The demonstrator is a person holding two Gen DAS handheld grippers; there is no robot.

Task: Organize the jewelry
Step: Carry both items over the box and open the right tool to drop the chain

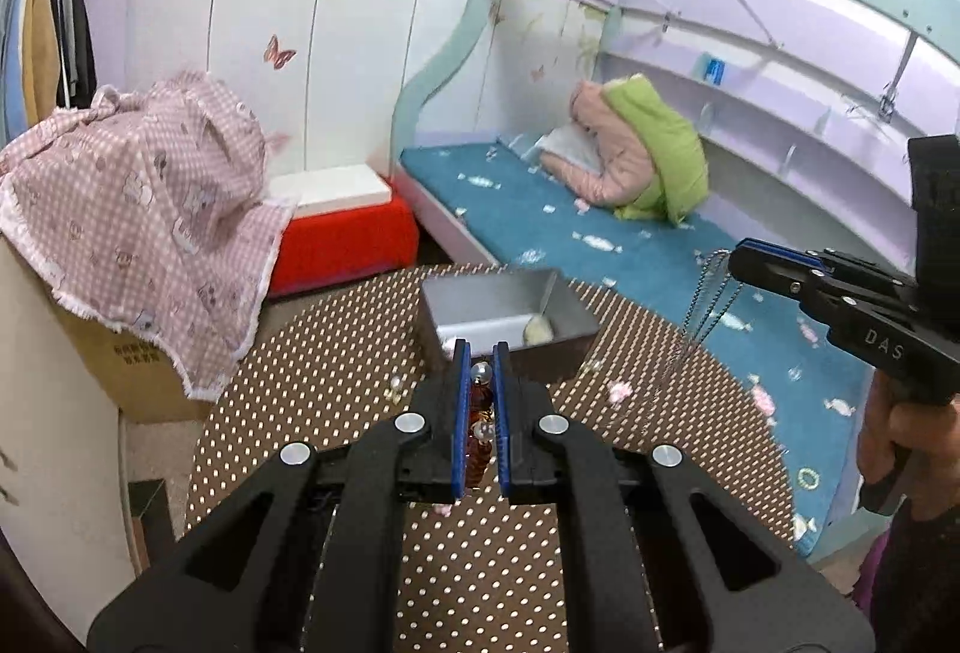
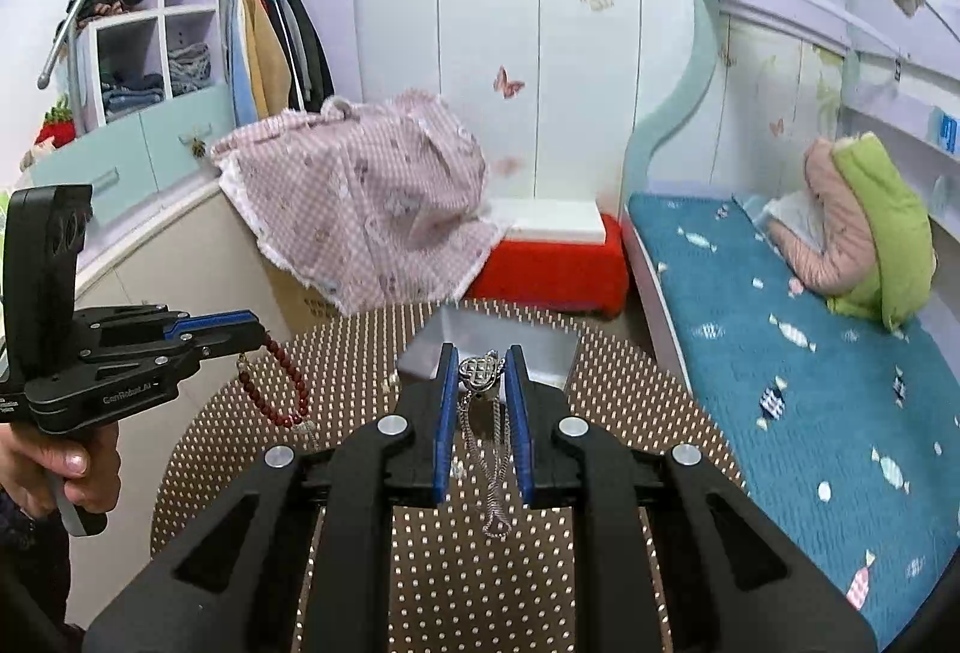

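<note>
My left gripper [image 1: 482, 353] is shut on a red-brown bead bracelet [image 1: 480, 413] with pearly beads, held above the round dotted table [image 1: 336, 353]. From the right wrist the same bracelet [image 2: 282, 383] dangles in a loop from the left gripper [image 2: 255, 332]. My right gripper [image 2: 482, 358] is shut on a silver necklace, pads pressing its woven pendant [image 2: 479, 374] while the chain [image 2: 495, 479] hangs below. Seen from the left wrist, that chain [image 1: 702, 317] hangs from the right gripper [image 1: 741, 261]. A grey metal box [image 1: 498, 293] stands on the table's far side, with a pale item [image 1: 538, 330] inside.
Small loose pieces [image 1: 620, 392] lie on the table beside the box. Left of the table is a cardboard box [image 1: 129, 365] under pink checked cloth [image 1: 150, 209], then a red stool [image 1: 348, 239]. A bed with a blue blanket [image 1: 600, 233] borders the right.
</note>
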